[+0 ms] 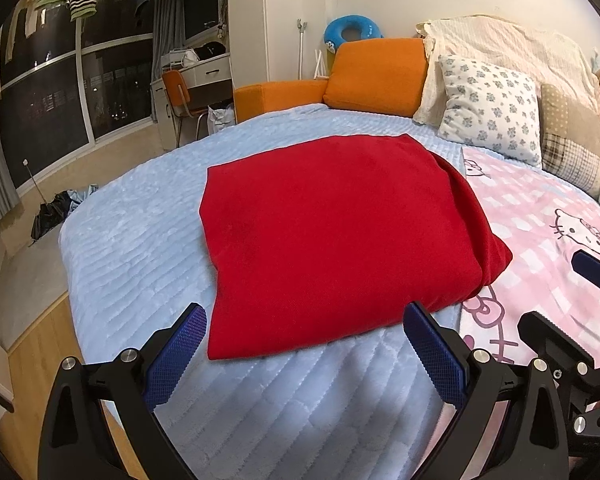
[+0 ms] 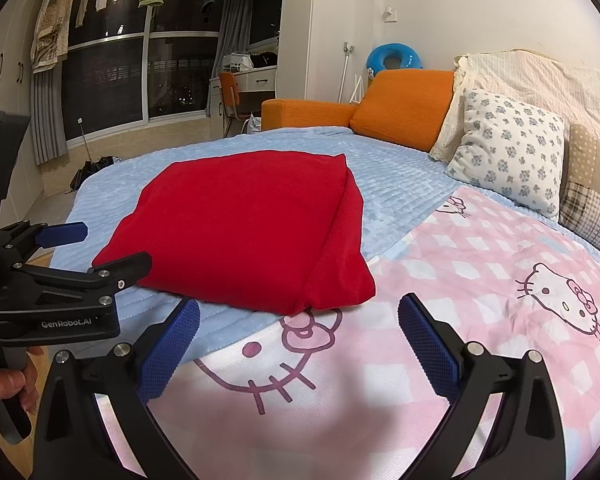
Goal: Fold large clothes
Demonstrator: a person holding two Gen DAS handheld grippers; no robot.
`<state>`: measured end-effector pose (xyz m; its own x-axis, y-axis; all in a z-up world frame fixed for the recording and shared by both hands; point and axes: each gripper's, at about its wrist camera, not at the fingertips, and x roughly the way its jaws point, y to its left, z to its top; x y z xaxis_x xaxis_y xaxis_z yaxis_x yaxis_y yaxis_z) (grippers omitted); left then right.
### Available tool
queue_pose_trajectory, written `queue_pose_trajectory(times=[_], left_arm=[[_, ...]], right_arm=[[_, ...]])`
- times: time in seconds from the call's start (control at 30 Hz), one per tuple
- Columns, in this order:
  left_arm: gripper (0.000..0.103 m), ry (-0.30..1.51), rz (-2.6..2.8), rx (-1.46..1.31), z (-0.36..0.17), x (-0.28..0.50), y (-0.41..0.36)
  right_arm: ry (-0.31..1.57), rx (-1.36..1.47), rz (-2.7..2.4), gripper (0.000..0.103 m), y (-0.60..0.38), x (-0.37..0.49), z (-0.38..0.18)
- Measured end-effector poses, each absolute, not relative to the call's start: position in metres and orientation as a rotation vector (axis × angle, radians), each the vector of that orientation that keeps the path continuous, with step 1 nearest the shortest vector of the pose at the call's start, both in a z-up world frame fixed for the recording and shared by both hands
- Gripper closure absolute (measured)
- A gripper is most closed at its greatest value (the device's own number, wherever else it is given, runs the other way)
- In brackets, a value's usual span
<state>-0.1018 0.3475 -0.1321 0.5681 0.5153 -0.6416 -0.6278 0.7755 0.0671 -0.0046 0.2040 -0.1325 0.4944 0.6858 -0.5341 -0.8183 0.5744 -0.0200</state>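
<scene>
The left claw (image 1: pixel 304 346) is hovering with jaws wide and holding nothing, just short of the near edge of the red garment (image 1: pixel 340 240); the right claw (image 2: pixel 298 338) is likewise gaping wide and empty over the pink blanket (image 2: pixel 480 300). The garment is lying on the blue bedspread (image 1: pixel 140 240), already folded into a thick, tidy rectangle, its right corner overlapping the blanket. Folding is looking finished or nearly so; any next move is probably calling for one more halving or a smoothing press.

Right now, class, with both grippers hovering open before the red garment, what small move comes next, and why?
Probably draw both back: the red garment already lies as a compact folded rectangle on the blue bedspread, and the left gripper and right gripper are open, holding nothing.
</scene>
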Motion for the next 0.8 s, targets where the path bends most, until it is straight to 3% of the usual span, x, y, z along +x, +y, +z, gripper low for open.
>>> queue_pose_trajectory(times=[0.6, 0.8], left_arm=[[0.003, 0.691, 0.697, -0.274, -0.134, -0.107, 0.359], [0.003, 0.733, 0.923, -0.082, -0.127, -0.095, 0.347]], right_arm=[[0.506, -0.315, 0.907, 0.005, 0.207, -0.006, -0.137], [0.508, -0.322, 0.901, 0.005, 0.208, -0.006, -0.138]])
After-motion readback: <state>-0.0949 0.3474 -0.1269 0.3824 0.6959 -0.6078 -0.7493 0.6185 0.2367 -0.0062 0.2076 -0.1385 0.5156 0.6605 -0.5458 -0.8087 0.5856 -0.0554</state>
